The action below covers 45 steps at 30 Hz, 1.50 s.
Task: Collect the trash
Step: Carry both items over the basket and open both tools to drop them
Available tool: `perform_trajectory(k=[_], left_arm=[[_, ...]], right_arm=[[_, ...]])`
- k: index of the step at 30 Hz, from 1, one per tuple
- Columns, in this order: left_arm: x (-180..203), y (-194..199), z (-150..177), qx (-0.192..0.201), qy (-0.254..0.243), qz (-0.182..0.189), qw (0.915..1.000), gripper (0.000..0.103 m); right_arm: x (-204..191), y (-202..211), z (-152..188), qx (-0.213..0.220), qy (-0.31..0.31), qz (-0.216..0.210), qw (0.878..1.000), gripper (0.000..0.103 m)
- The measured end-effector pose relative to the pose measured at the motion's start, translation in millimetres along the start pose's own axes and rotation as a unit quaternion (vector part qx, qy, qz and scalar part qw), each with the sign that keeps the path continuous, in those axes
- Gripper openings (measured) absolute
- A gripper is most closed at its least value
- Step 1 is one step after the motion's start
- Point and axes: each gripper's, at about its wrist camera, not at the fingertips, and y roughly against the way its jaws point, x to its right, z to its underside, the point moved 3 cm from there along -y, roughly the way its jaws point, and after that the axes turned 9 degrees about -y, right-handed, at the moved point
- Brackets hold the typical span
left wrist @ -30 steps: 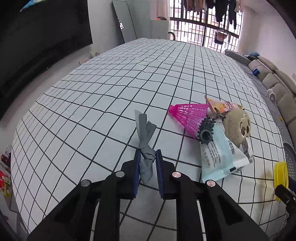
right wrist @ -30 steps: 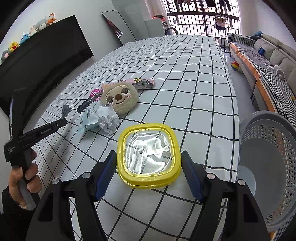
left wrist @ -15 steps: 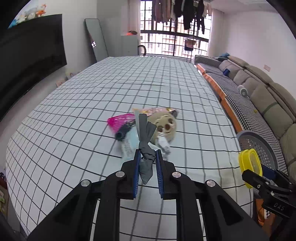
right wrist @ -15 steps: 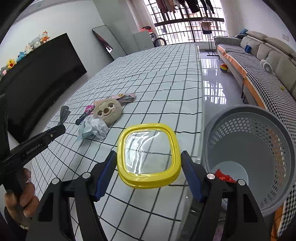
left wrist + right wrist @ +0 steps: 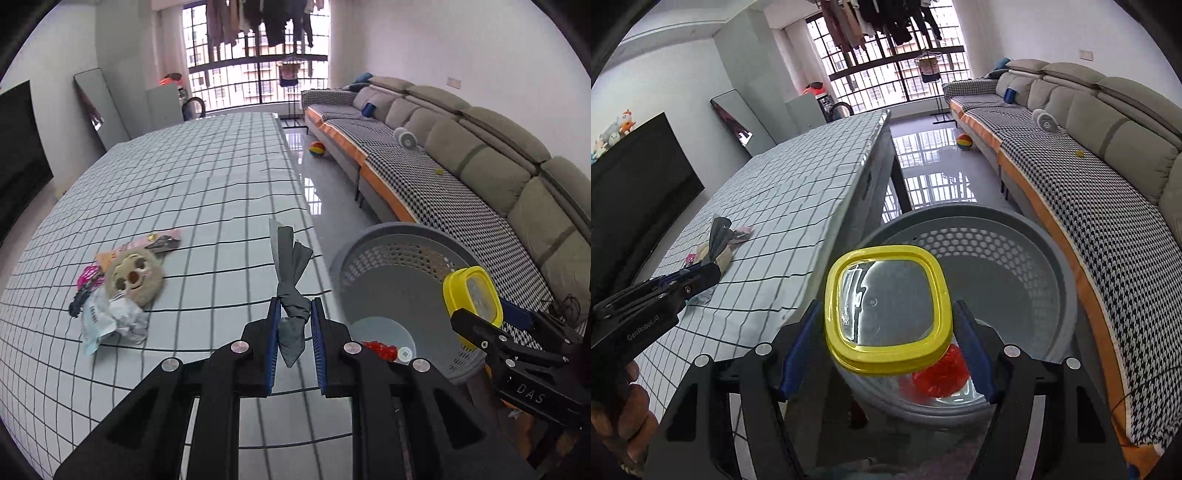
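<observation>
Yellow lid point(image 5: 887, 308) (clamped) in right tool point(image 5: 886, 345)

My yellow-rimmed lid point(image 5: 886, 308) covers part of the red scrap point(image 5: 942, 371) in the grey basket point(image 5: 1052, 258). The plush sloth face point(image 5: 133, 275) hides most of the pink shuttlecock point(image 5: 88, 275). Wrapper point(image 5: 96, 322) print is unreadable.

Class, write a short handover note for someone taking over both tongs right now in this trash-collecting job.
Left tongs: shut on the knotted grey wrapper, near the table edge.
Right tongs: shut on the yellow-rimmed lid, above the grey basket.
Done: red trash lies in the basket.
Left: drop both held items in, then sort the pile on the checked table: crumpled packet, pink wrapper. The plush toy may not be trash.
</observation>
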Motion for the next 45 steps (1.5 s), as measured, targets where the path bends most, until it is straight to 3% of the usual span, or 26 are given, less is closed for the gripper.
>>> perform_trajectory(k=[8, 15, 26, 29, 34, 45], left_arm=[[47.8, -34.3, -16.3, -0.021, -0.018, 0.019, 0.9994, 0.017], [74.1, -61.9, -19.0, -0.044, -0.03, 0.032, 0.9981, 0.017], [76.4, -82.4, -18.6, -0.07, -0.024, 0.035, 0.9967, 0.02], [76.5, -81.3, -19.2, -0.068, -0.025, 0.03, 0.9969, 0.03], [74.6, -76.9, -18.8, -0.059, -0.023, 0.023, 0.9977, 0.058], [69.0, -67.6, -18.0, -0.054, -0.012, 0.019, 0.9983, 0.063]], right_arm=[[50.5, -5.1, -13.9, 0.003, -0.036, 0.02, 0.999, 0.068], [70.4, -17.9, -15.3, -0.016, -0.039, 0.032, 0.999, 0.068], [78.5, -35.1, -15.8, -0.031, -0.041, 0.031, 0.998, 0.069], [80.0, -34.3, -16.9, -0.028, -0.04, 0.034, 0.998, 0.069], [83.3, -32.2, -16.5, -0.024, -0.046, 0.035, 0.998, 0.073], [78.2, -28.5, -15.6, -0.023, -0.04, 0.034, 0.998, 0.074]])
